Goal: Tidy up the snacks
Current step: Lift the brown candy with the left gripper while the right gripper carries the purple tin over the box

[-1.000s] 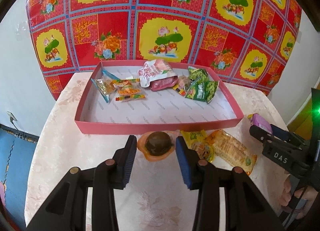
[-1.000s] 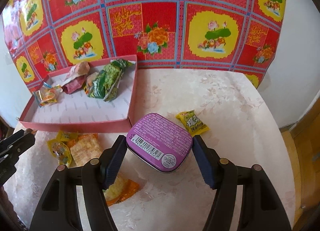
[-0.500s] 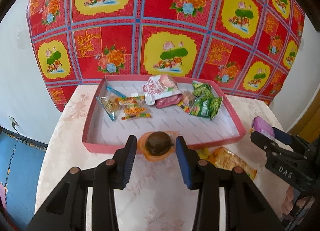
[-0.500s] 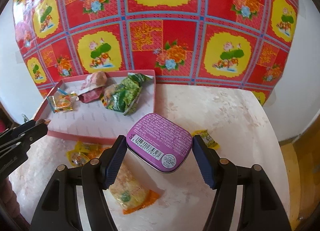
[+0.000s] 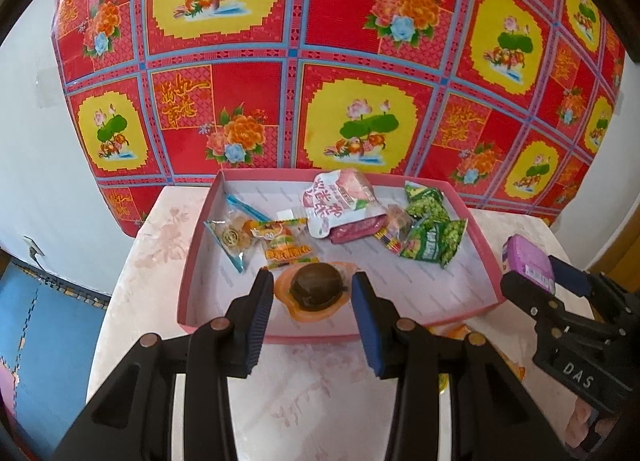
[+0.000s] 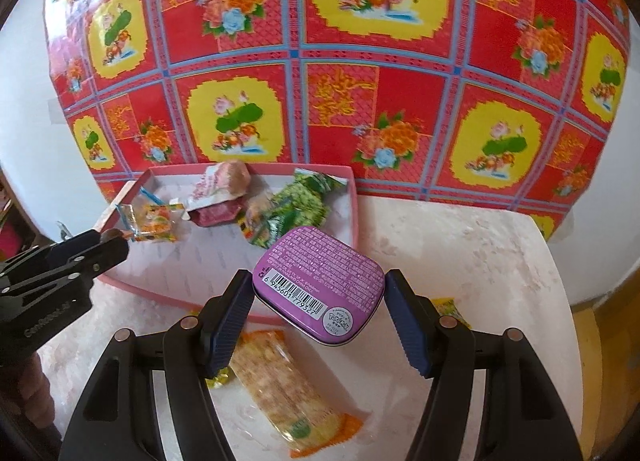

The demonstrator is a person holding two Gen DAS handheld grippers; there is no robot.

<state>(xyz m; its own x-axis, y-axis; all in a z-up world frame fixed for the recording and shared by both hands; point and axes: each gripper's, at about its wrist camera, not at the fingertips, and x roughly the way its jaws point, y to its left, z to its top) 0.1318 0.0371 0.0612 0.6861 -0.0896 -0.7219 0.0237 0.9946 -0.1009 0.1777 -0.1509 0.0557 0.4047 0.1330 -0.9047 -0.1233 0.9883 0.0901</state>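
Note:
My left gripper (image 5: 313, 293) is shut on a dark round snack in an orange wrapper (image 5: 316, 291), held above the near part of the pink tray (image 5: 182, 285). In the tray lie a blue-edged candy bag (image 5: 232, 237), an orange candy pack (image 5: 286, 247), a pink-and-white pouch (image 5: 340, 201) and green packets (image 5: 434, 229). My right gripper (image 6: 318, 303) is shut on a purple tin (image 6: 320, 281) with a barcode, held over the tray's near right corner (image 6: 354, 221). In the left wrist view the same tin (image 5: 526, 261) shows at the right.
On the marbled table (image 6: 460, 245) below the right gripper lie a long cracker packet (image 6: 288, 393) and a small yellow packet (image 6: 450, 307). A red and yellow flowered cloth (image 5: 320, 61) hangs behind the table. Blue floor (image 5: 44, 341) lies beyond the table's left edge.
Both grippers have moved forward and up with their loads. The wrapped snack went from before the tray's near wall to over its floor, and the tin came over the tray's corner.

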